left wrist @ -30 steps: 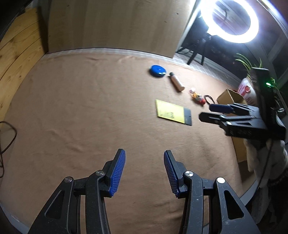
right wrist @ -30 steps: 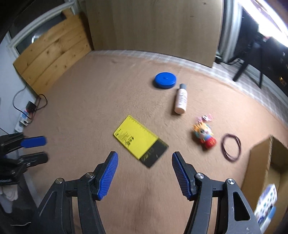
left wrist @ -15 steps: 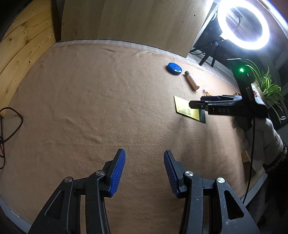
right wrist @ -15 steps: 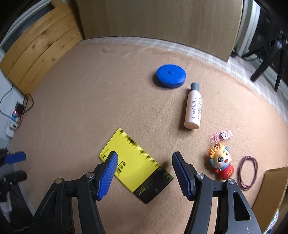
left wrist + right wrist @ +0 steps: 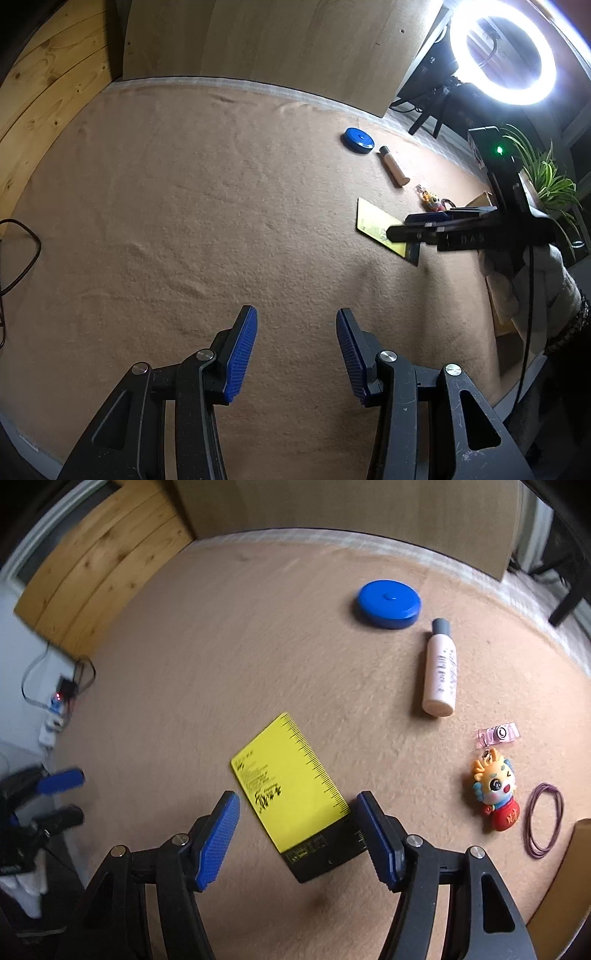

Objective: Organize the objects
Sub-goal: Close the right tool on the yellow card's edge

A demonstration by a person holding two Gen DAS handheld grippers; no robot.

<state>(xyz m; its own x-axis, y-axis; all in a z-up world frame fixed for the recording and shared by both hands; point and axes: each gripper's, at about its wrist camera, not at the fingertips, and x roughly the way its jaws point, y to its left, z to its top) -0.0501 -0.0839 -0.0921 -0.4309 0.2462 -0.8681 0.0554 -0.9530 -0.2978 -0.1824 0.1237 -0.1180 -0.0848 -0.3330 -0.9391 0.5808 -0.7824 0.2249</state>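
A: Where is the right gripper (image 5: 297,834)?

B: Over the near, black end of the yellow card (image 5: 291,786), which lies flat on the tabletop (image 5: 221,657). Its jaws are opening and stand either side of the card without pressing it.

A: And around it?

B: Farther off lie a blue disc (image 5: 388,603) and a bottle (image 5: 440,672) on its side, apart from each other. Right of the card are a toy keychain (image 5: 495,790) and a purple band (image 5: 546,819), with a cardboard box (image 5: 565,878) at the right edge.

A: The left gripper (image 5: 295,350)?

B: Spread, holding nothing, above bare cloth. The whole left half of the tabletop is free out to the wooden boards (image 5: 44,96) at its far left edge.
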